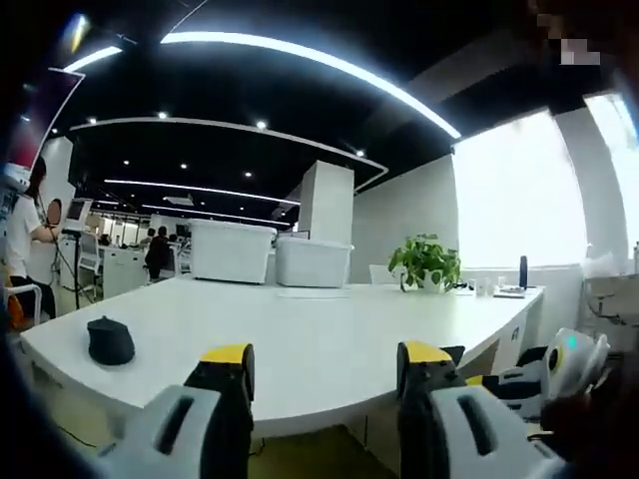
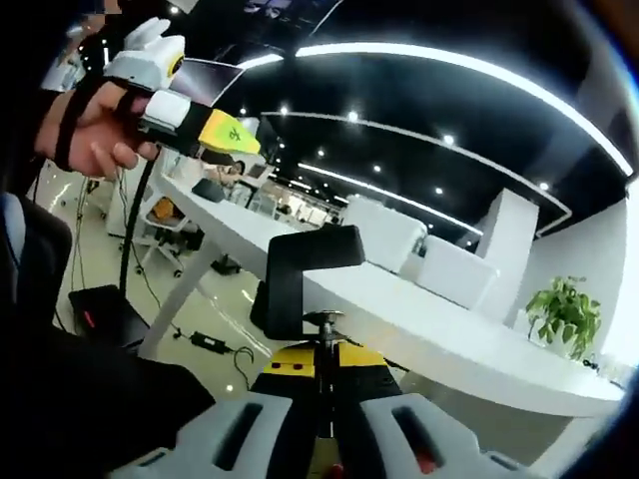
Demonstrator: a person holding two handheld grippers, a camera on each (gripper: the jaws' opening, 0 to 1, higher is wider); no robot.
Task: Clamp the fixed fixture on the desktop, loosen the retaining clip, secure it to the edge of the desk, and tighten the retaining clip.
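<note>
A black C-shaped clamp fixture (image 2: pixel 300 271) with a metal screw (image 2: pixel 321 321) stands upright in front of the white desk's edge (image 2: pixel 429 324). My right gripper (image 2: pixel 321 367) is shut on its lower end, the yellow tips pressed together. That gripper also shows low at the right (image 1: pixel 534 384) of the left gripper view. My left gripper (image 1: pixel 327 359) is open with nothing between its yellow-tipped jaws, looking across the white desk (image 1: pixel 329 324). A hand (image 2: pixel 95 130) holds the left gripper (image 2: pixel 205 130) at the upper left of the right gripper view, apart from the clamp.
A black mouse (image 1: pixel 110 341) lies near the desk's left corner. Two white boxes (image 1: pixel 232 249) (image 1: pixel 312 261) and a potted plant (image 1: pixel 426 261) stand at the far side. People (image 1: pixel 25 235) are at desks on the left. A black box (image 2: pixel 100 309) and cables lie on the floor.
</note>
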